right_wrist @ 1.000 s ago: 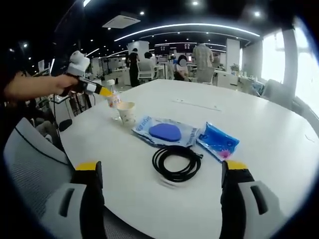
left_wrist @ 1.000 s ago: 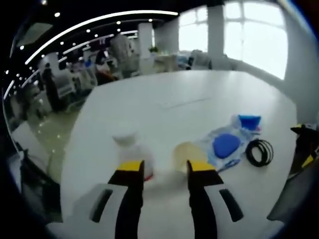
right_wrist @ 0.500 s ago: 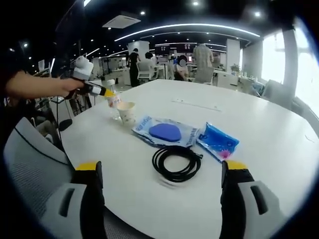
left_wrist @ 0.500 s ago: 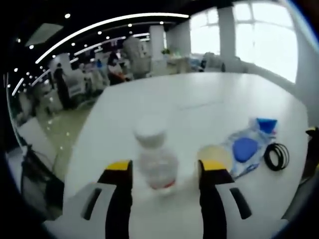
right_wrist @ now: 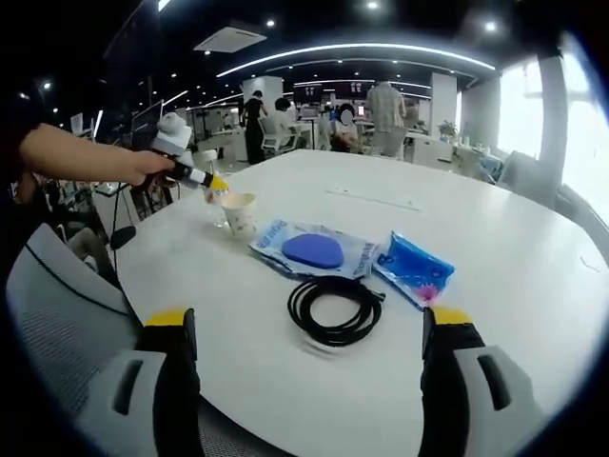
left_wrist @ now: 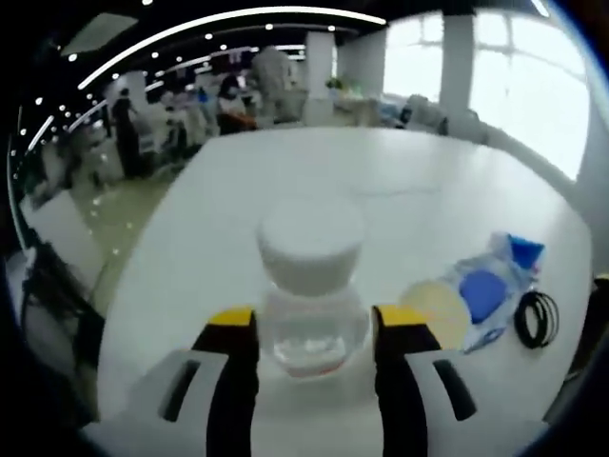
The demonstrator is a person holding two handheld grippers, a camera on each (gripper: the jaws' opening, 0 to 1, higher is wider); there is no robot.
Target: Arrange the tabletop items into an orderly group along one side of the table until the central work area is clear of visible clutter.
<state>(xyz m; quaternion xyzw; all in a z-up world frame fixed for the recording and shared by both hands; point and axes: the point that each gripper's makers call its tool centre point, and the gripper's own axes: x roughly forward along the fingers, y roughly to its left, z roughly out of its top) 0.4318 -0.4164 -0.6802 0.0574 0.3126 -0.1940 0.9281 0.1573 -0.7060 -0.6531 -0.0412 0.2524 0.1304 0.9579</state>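
1. Bottle (left_wrist: 311,305): it stands upright near the table's edge, between my left gripper's (left_wrist: 314,328) jaws, which sit wide open on either side of its clear body, not yet closed on it. I judge it light, with only a little liquid at the bottom, and its plastic wall smooth and somewhat yielding. I would take it at the body, below the white cap (left_wrist: 310,249), and squeeze gently so it neither slips nor buckles.
2. Table (right_wrist: 495,238): broad, white and smooth, so things should slide easily on it.
3. Pouch (right_wrist: 314,251): a flat clear pack with a blue oval inside, lying near the middle. It looks soft and limp; I would pinch an edge.
4. Blue packet (right_wrist: 414,270): lies just beside the pouch, thin and floppy by the look of it.
5. Cable (right_wrist: 335,309): a black coil lying nearest my right gripper (right_wrist: 309,347), whose jaws stand wide open, holding nothing. It may uncoil if lifted by one strand.
6. Cup (left_wrist: 436,309): a small paper cup just beside the bottle, on the pouch side. It is light and easily tipped, and I judge it the main thing in my left gripper's way as the jaw on that side closes.
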